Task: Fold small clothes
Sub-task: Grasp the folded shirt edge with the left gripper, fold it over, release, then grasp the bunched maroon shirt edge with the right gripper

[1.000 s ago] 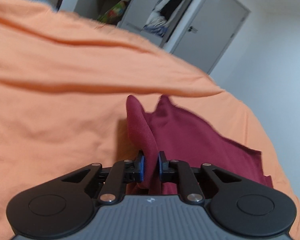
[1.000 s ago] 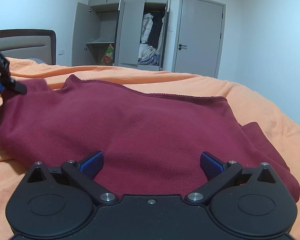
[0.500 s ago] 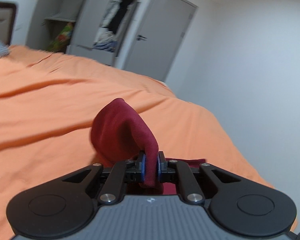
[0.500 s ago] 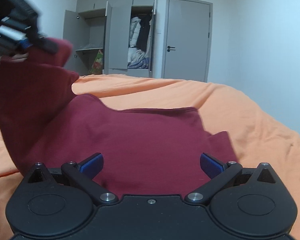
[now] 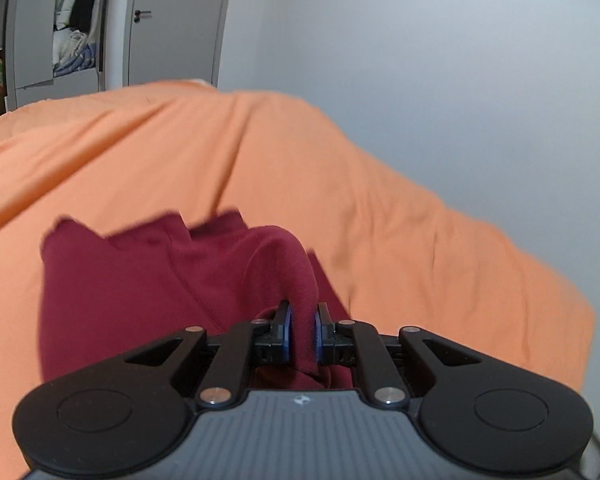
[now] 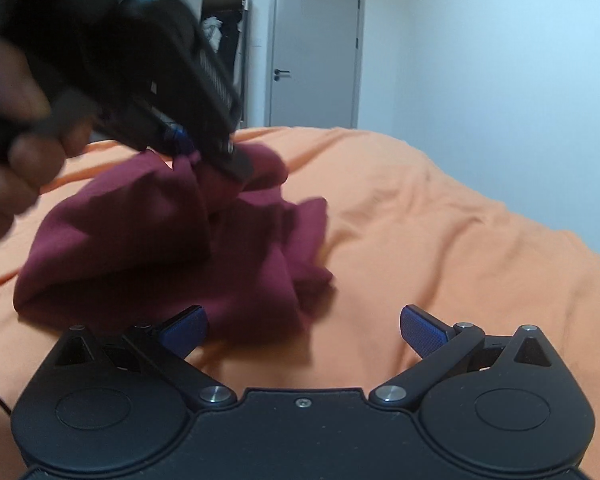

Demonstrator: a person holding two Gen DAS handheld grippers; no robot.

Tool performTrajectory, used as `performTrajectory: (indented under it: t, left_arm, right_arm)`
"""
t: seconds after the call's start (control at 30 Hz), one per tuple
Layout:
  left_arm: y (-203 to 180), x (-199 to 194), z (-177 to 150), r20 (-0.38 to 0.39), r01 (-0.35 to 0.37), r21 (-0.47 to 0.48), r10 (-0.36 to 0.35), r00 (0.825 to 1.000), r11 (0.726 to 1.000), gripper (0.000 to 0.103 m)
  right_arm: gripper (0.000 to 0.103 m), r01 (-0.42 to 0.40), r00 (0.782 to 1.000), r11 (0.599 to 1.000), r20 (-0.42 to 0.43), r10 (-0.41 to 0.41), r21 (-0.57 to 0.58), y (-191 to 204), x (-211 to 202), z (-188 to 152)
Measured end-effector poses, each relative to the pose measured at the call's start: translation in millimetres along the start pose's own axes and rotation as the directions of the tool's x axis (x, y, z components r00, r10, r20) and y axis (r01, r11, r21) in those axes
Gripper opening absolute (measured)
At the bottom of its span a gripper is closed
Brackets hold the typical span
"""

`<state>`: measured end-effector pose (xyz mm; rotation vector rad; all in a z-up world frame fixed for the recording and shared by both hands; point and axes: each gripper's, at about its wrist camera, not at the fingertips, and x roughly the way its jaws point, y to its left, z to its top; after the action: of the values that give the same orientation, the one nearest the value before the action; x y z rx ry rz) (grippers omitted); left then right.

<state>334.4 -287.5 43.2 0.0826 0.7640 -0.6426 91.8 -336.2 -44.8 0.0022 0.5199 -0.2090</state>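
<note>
one maroon garment [image 5: 140,280], two claws [image 5: 300,332], one door [image 6: 314,52]

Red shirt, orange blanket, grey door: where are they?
red shirt [image 6: 148,240], right wrist view, on its folded-over middle.
orange blanket [image 5: 180,160], left wrist view, on a bare stretch.
grey door [image 6: 314,52], right wrist view, on its panel.

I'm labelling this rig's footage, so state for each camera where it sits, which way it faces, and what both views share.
Left wrist: rides the left gripper, looking along its fingers over the garment pinched between them, across the bed toward the door; only its own gripper shows.
Right wrist: rides the open right gripper, low over the bed, facing the door; the left gripper and the hand holding it show upper left.
Shared: garment, bed, door, wardrobe.
</note>
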Motion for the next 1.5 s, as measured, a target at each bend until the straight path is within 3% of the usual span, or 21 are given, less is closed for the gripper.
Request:
performTrajectory:
  t: [0.13,0.23,0.33,0.4,0.47,0.6,0.8,0.97,1.1,1.2,1.4,1.5]
  left_arm:
    - [1,10,-11,-0.031,0.030,-0.047,-0.031,0.999,0.998,0.014]
    - [16,4,-13,-0.021,0.077,-0.089,-0.079,0.997,0.993,0.022]
    - [17,-8,-15,-0.012,0.113,-0.098,-0.115,0.993,0.989,0.041]
    - [19,-18,-14,0.010,0.143,-0.114,-0.143,0.990,0.983,0.073]
    - [23,-33,-15,0.056,0.156,-0.129,-0.150,0.987,0.979,0.087]
    - [34,-61,-14,0.128,0.104,-0.147,-0.086,0.988,0.984,0.102]
    - [79,-90,-31,0.181,-0.060,-0.255,0.108,0.978,0.965,0.102]
    - [126,-94,-57,0.100,-0.193,-0.362,0.243,0.965,0.912,0.102]
    - [149,-89,-81,0.013,-0.228,-0.407,0.255,0.967,0.885,0.102]
    - [153,-87,-98,0.000,-0.220,-0.421,0.243,0.970,0.880,0.102]
    - [154,-90,-104,0.011,-0.206,-0.436,0.235,0.972,0.876,0.102]
    - [153,-91,-104,0.013,-0.208,-0.431,0.236,0.972,0.878,0.102]
  right_arm:
    - [0.103,0.005,1.000,1.000,-0.009,-0.005,0.014,-4,-2,-8]
    - [0.103,-0.001,1.000,1.000,-0.012,0.001,0.021,-2,3,-9]
    - [0.103,-0.003,1.000,1.000,-0.011,0.003,0.027,-8,0,-15]
    - [0.102,-0.003,1.000,0.999,-0.007,0.003,0.035,-8,-5,-16]
    - [0.102,-0.005,1.000,0.999,0.002,0.005,0.042,-8,-12,-17]
    - [0.102,-0.010,0.999,0.998,0.038,0.008,0.055,-8,-22,-15]
    - [0.102,-0.115,0.991,0.988,0.080,0.107,0.107,-7,-34,-2]
    - [0.102,-0.211,0.977,0.962,0.082,0.199,0.175,-6,-29,13]
    - [0.102,-0.318,0.947,0.890,0.066,0.314,0.326,-9,-13,26]
    - [0.102,-0.348,0.929,0.832,0.041,0.367,0.431,-10,3,38]
    - [0.102,-0.270,0.947,0.811,-0.008,0.320,0.519,2,25,60]
    - [0.097,-0.231,0.955,0.771,-0.015,0.297,0.594,0,37,63]
